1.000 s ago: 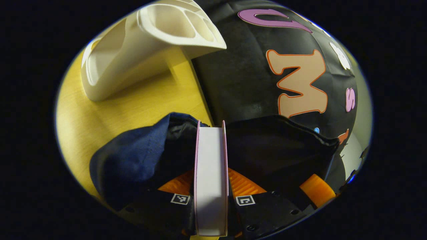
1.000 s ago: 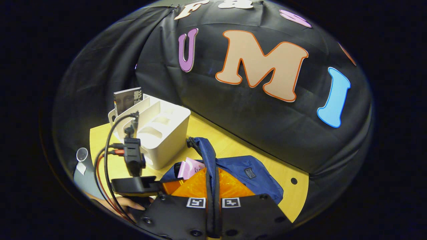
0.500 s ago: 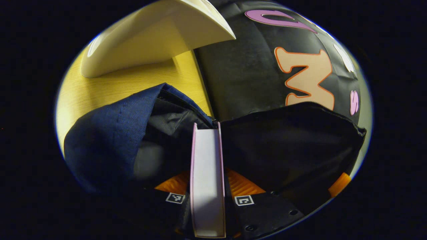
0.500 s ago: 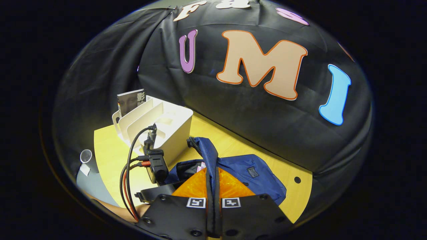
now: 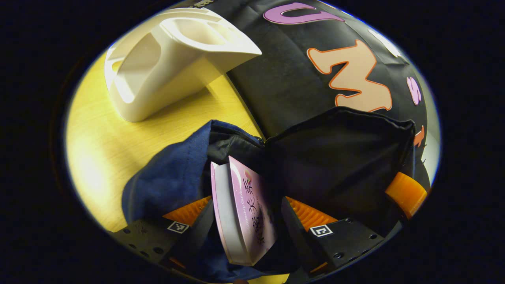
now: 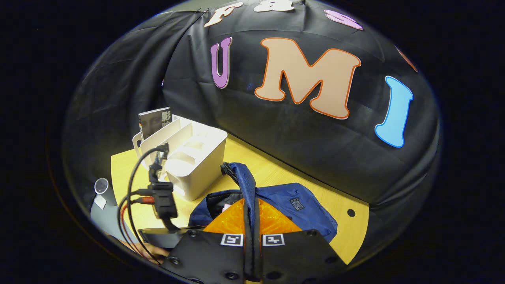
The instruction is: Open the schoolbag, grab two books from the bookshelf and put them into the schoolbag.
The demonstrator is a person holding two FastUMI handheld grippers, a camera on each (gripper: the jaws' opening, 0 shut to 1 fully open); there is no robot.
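The left claw [image 5: 242,221] stands with its fingers apart, the pink-covered paperback book [image 5: 246,215] leaning loose between them inside the mouth of the dark blue fabric schoolbag [image 5: 169,177]: the first book looks just dropped in. The right claw [image 6: 251,221] is clamped together on the bag's blue strap [image 6: 246,185], holding the opening up. Next, I judge, the left claw must fetch the dark-covered book [image 6: 154,120] standing in the white plastic bookshelf [image 6: 189,157] on the yellow wooden bench [image 6: 284,173].

**Hidden and cut-off parts**

In the left gripper view the pink book's [image 5: 242,213] lower end sank out of sight inside the schoolbag [image 5: 169,177], whose dark interior gave no detail. The bookshelf's [image 5: 165,67] top ran off the picture's edge. In the right gripper view the book [image 6: 154,120] in the bookshelf stood half hidden behind a divider.
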